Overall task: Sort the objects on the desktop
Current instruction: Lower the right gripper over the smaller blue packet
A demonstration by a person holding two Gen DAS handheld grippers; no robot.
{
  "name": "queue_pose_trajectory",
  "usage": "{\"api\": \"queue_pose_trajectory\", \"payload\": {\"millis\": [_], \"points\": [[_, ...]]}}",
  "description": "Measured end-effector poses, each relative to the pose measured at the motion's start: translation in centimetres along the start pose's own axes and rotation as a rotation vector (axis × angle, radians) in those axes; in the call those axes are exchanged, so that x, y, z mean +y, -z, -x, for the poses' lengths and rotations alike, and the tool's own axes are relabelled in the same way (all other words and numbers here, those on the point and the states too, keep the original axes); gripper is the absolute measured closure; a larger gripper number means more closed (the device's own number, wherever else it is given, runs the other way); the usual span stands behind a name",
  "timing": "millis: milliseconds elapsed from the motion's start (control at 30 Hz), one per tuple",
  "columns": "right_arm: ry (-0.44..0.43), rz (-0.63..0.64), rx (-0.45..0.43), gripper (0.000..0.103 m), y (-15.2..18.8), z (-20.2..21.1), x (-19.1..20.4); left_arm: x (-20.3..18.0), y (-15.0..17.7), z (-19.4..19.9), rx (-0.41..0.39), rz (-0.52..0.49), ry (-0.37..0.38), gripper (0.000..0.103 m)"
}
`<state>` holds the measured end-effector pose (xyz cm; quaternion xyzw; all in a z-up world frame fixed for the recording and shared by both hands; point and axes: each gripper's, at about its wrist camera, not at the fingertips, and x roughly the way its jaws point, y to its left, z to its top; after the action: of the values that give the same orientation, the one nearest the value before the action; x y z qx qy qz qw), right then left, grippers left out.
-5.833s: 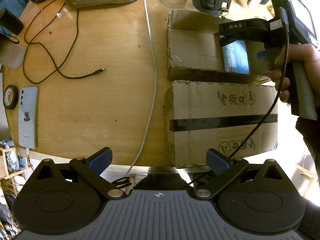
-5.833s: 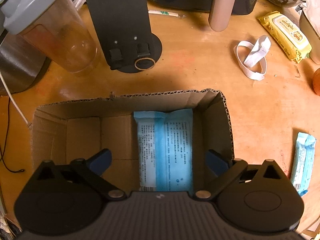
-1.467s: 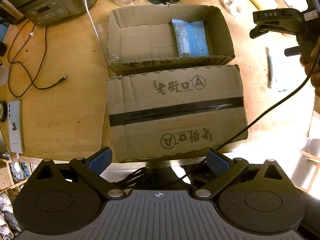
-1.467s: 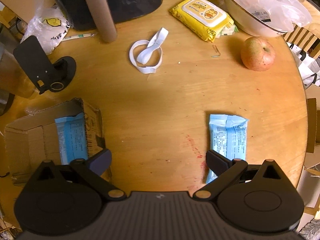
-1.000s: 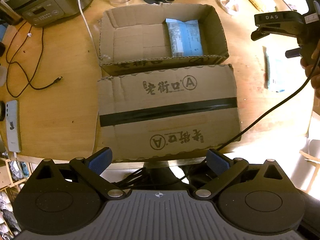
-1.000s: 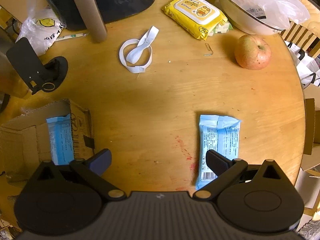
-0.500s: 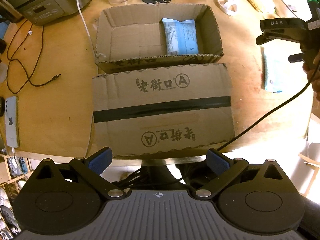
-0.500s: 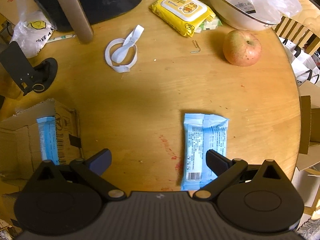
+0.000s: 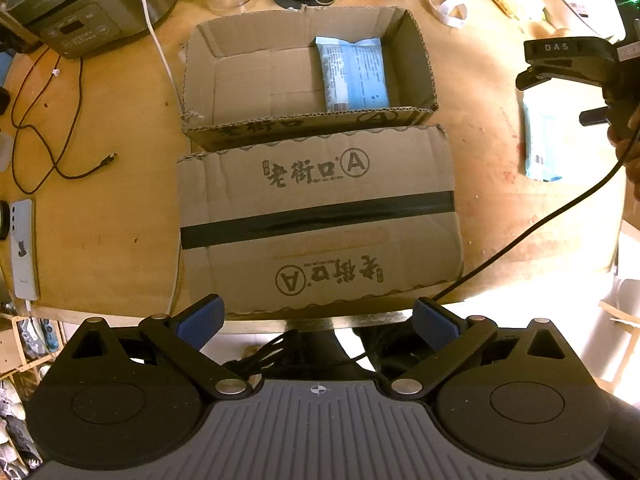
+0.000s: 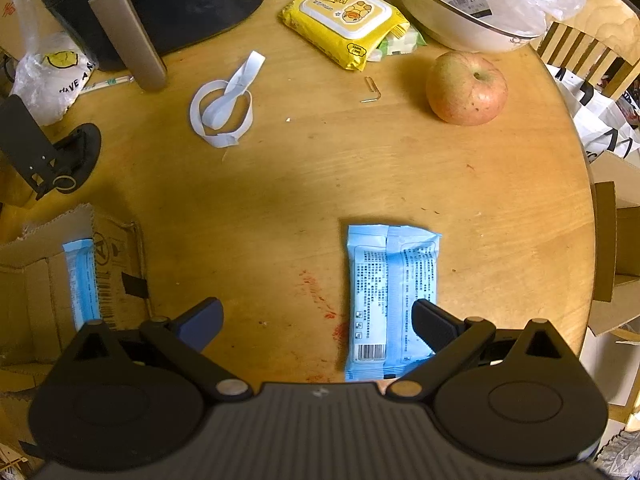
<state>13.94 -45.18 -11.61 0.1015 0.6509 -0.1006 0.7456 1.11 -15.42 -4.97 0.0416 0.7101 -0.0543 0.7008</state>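
Observation:
An open cardboard box (image 9: pixel 304 128) sits on the round wooden table with one blue packet (image 9: pixel 352 74) inside at its right end; its corner also shows in the right wrist view (image 10: pixel 116 264). A second blue packet (image 10: pixel 390 296) lies flat on the table right of the box, also seen in the left wrist view (image 9: pixel 540 144). My right gripper (image 10: pixel 316 322) is open and empty, hovering above the table with its right finger over that packet's near end. My left gripper (image 9: pixel 318 324) is open and empty, held back off the table's near edge in front of the box's flap (image 9: pixel 320 220).
A yellow wipes pack (image 10: pixel 346 22), an apple (image 10: pixel 466 88), a white elastic band (image 10: pixel 224 110), a white bowl (image 10: pixel 464 20) and a black stand (image 10: pixel 48 156) lie beyond. A rice cooker (image 9: pixel 80 4), a black cable (image 9: pixel 52 132) and a phone (image 9: pixel 24 248) are at the left.
My right gripper left the box, where it had hovered over the first packet, and moved right, ending over the second packet on the table. My left gripper shifted right, centring on the box.

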Motion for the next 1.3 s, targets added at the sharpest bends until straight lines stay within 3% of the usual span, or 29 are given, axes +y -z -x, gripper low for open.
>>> {"api": "queue_pose_trajectory", "payload": {"millis": [1300], "points": [[0.028, -0.037, 0.014, 0.000, 0.2, -1.1, -4.3, -1.3, 0.4, -0.4, 0.017, -0.037, -0.009, 0.000]]}}
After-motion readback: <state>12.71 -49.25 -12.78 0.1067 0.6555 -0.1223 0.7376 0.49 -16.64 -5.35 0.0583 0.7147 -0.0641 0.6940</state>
